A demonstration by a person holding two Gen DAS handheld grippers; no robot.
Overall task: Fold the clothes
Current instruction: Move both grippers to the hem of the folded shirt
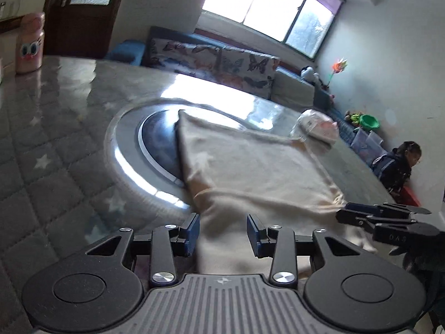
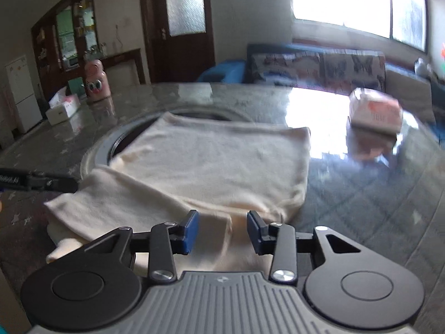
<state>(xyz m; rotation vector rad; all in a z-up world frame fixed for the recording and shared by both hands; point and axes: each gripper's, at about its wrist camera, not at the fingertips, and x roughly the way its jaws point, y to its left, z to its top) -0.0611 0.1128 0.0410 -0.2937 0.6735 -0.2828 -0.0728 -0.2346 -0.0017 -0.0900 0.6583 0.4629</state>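
Both claws, left claw [image 1: 223, 235] and right claw [image 2: 222, 232], gape wide above the near edge of the cream garment [image 2: 211, 161]

tissue pack [image 2: 375, 111] right of garment [image 2: 211, 161], pink bottle [image 2: 96, 79] far left

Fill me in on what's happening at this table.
A person is folding a cream garment on a quilted grey table, working with a pair of handheld tongs. The cloth lies partly folded over a round inset hob. Both the left tongs and the right tongs are open, poised over the near edge of the fabric, gripping nothing yet. A tissue pack and a pink cartoon bottle sit further back on the table.
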